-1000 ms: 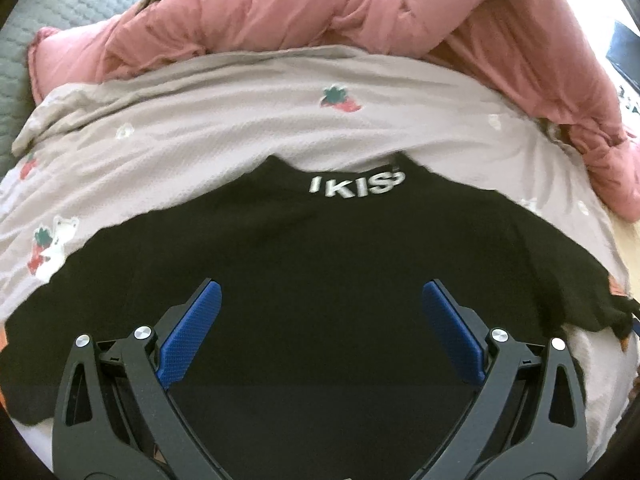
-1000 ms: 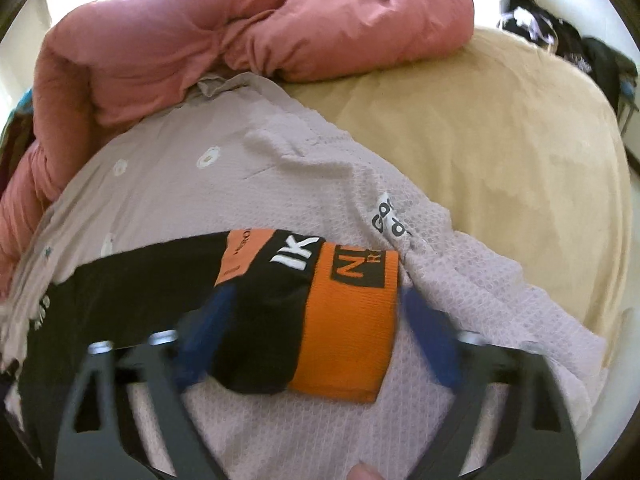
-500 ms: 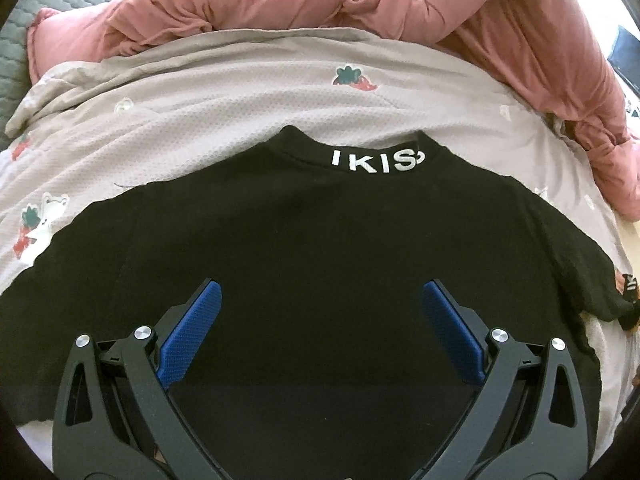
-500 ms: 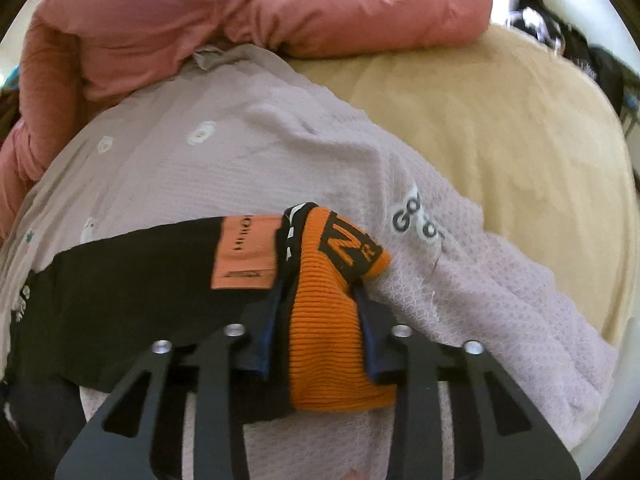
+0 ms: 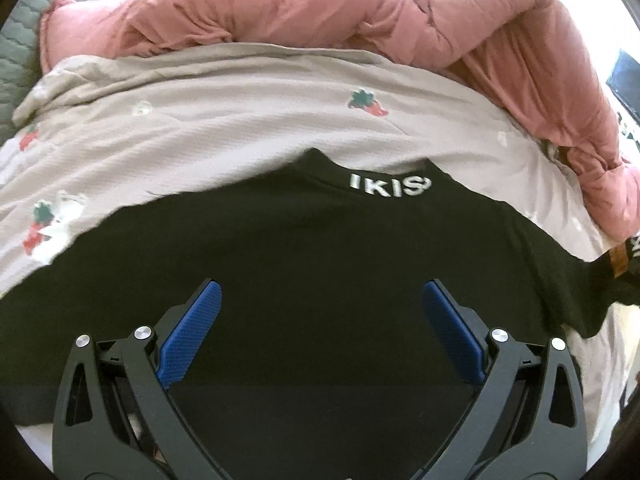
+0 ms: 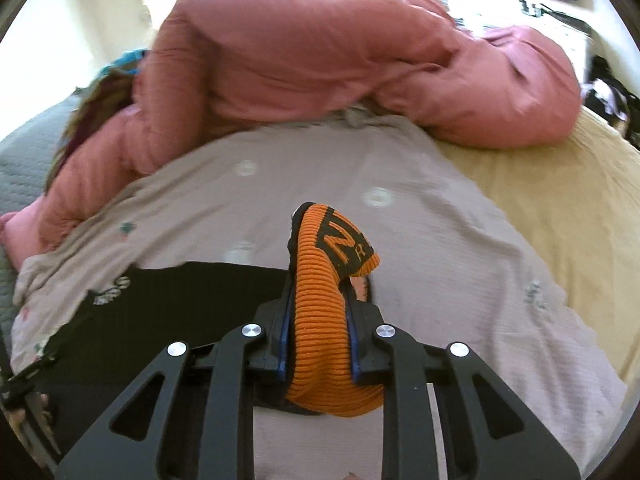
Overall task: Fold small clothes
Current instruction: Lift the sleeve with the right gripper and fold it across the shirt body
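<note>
Now my right gripper is closing on the orange cuff of the sleeve, the pads already pressing it from both sides, and the cuff stands up between them, off the grey sheet. The black shirt lies flat, collar away from me, its body stretching to the left of my right jaws. My left gripper hangs wide open over the shirt's middle, holding nothing, so I judge the sleeve must travel left, across the body.

Blurred white collar lettering on black shirt, illegible from the right; shirt's hem cut off by frame edge.
</note>
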`<state>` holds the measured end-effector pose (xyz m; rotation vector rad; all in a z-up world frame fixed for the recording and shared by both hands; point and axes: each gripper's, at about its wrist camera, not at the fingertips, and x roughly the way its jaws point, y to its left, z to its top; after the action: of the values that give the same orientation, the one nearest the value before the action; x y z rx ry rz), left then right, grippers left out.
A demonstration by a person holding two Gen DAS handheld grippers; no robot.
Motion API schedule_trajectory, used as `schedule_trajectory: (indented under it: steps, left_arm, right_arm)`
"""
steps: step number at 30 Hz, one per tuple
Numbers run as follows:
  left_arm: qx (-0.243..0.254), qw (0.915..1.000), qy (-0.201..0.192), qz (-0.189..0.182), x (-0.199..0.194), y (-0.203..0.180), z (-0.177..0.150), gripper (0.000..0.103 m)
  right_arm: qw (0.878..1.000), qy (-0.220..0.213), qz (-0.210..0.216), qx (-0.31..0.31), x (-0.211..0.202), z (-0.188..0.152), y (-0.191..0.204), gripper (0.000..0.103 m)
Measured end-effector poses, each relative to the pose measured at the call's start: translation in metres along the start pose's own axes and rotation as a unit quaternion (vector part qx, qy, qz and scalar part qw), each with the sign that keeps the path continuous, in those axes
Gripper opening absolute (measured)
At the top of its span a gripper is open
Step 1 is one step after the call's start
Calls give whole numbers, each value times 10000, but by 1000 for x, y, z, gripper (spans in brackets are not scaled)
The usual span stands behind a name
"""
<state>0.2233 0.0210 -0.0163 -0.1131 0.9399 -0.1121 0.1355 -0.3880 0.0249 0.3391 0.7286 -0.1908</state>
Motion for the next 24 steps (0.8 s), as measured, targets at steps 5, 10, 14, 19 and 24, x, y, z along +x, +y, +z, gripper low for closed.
schedule_trajectory:
  steps: [5, 10, 14, 19, 24]
  left_arm:
    - [-76, 9999, -114, 93, -12, 14, 0, 95]
    - [-165, 9996, -184, 104, -20, 23, 0, 95]
    - [-190, 9996, -172, 91, -22, 27, 0, 95]
    - [-384, 9989, -230, 105, -27, 44, 0, 95]
    - [-678, 9974, -257, -29, -33, 64, 0, 95]
  right_arm:
    - [9987, 15, 481, -169, 2, 3, 42, 20]
    - [9949, 104, 944, -327, 4, 3, 80, 20]
    - [9911, 162, 1236, -472, 5, 0, 107, 20]
    - [9836, 330, 1653, -636, 10, -8, 145, 20]
    - [9741, 551, 2042, -801, 17, -16, 185, 20]
